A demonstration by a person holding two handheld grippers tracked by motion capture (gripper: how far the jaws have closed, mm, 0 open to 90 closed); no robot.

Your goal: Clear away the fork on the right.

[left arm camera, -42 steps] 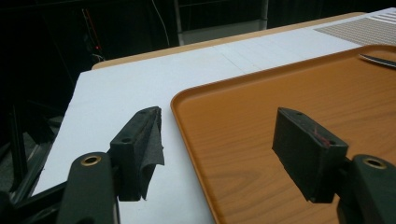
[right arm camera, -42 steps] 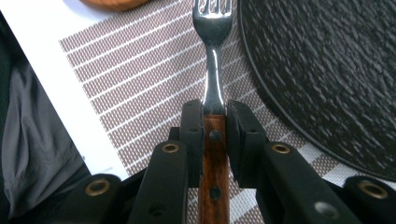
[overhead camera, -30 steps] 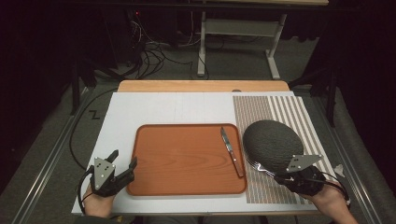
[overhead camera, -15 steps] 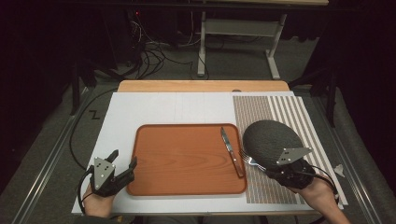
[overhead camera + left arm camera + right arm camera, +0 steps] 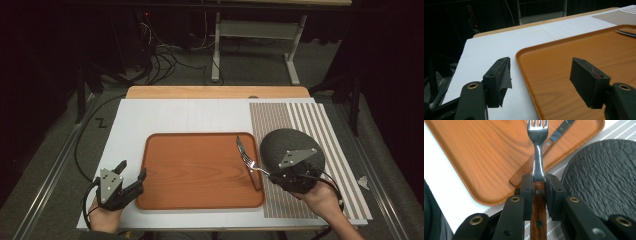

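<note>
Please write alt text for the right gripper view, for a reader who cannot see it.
The right tongs grip a fork by its wooden handle, tines pointing out over an orange tray where a knife lies. A dark textured plate sits alongside.

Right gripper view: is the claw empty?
No, the right claw is clamped on the wooden handle of a fork.

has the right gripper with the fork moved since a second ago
Yes. The right gripper, shut on the fork, has shifted left across the dark plate toward the tray.
</note>
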